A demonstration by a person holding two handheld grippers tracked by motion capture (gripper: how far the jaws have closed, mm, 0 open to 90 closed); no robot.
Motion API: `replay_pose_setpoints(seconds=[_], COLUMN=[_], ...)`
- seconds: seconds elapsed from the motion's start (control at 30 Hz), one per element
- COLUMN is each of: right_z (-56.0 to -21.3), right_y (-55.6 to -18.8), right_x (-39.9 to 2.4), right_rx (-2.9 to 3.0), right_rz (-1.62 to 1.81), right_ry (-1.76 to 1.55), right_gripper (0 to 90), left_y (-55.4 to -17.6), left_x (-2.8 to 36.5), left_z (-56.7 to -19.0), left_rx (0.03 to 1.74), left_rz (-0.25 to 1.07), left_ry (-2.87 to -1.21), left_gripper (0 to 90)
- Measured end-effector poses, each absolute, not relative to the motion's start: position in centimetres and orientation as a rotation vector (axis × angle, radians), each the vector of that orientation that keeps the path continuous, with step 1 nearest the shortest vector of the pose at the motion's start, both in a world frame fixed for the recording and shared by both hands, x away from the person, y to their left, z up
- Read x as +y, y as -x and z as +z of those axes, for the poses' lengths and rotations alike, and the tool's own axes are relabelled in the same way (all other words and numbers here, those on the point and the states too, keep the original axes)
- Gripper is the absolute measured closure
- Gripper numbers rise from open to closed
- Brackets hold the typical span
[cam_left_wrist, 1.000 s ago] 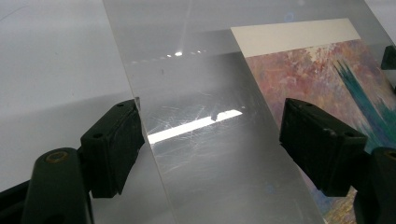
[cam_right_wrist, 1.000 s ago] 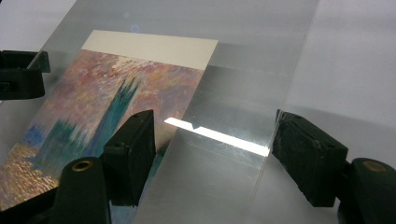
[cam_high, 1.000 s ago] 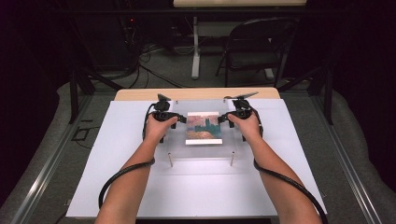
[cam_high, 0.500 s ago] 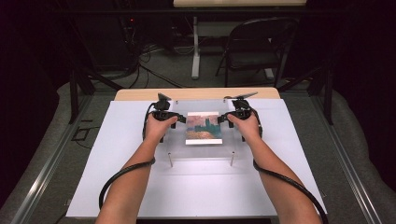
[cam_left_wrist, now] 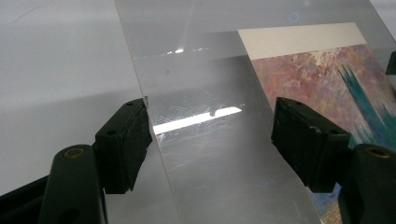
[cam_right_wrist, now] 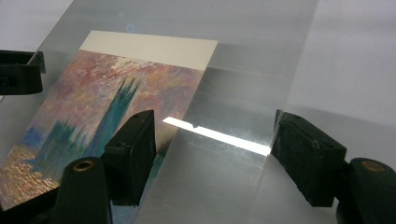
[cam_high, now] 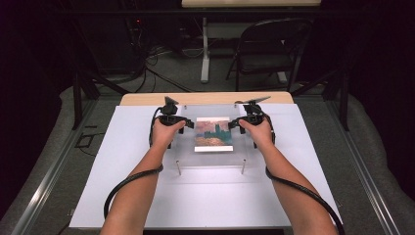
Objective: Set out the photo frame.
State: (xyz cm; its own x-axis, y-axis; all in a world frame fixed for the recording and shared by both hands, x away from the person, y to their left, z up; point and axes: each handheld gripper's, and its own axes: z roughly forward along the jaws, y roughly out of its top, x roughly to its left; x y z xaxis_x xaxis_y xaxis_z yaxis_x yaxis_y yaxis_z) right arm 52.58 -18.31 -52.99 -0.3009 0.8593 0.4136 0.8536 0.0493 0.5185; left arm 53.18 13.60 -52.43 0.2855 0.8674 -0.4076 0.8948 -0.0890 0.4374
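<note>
From the high view, the painted card (cam_high: 214, 133) lies under a clear acrylic sheet (cam_high: 210, 159) near the far edge of the white worktop (cam_high: 205, 200), with the left gripper (cam_high: 172, 121) and right gripper (cam_high: 246, 121) at the sheet's two side edges. In the left gripper view the jaws, which have just been closing a little, stand wide astride the clear acrylic sheet (cam_left_wrist: 205, 154), one pad at its edge, gripping nothing. In the right gripper view the jaws also gape around the sheet's edge, the painted card (cam_right_wrist: 93, 121) shows no readable writing, and I cannot tell whether either pad touches.

A rectangular painted print (cam_high: 213, 133) carries brushy streaks of pink and mauve at the top, teal-blue spires through the middle and orange-gold dabs low down, with a plain cream border strip (cam_right_wrist: 148, 48) along one edge. The flat clear acrylic sheet (cam_left_wrist: 205, 140) over it is colourless, with fine pale scratches and a white glare bar. The broad table cover (cam_high: 210, 196) is plain white. The gripper jaws are matt black.
</note>
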Motion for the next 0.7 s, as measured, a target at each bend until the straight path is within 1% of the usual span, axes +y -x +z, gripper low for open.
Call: replay_pose_setpoints(seconds=[0.23,0.7], right_z=[-52.6,-51.8], right_y=[-52.5,-52.0], right_x=[-18.6,-18.5], right_rx=[2.276,2.263], right_rz=[1.097,1.110], right_ry=[-1.872,-1.822], right_gripper=[33.6,33.7], left_y=[-53.1,-52.8], left_x=[13.7,13.8], left_z=[-52.1,-51.2], left_rx=[1.571,1.566], left_rz=[-0.058,-0.043], left_ry=[-1.940,-1.935], left_gripper=[30.3,34.4])
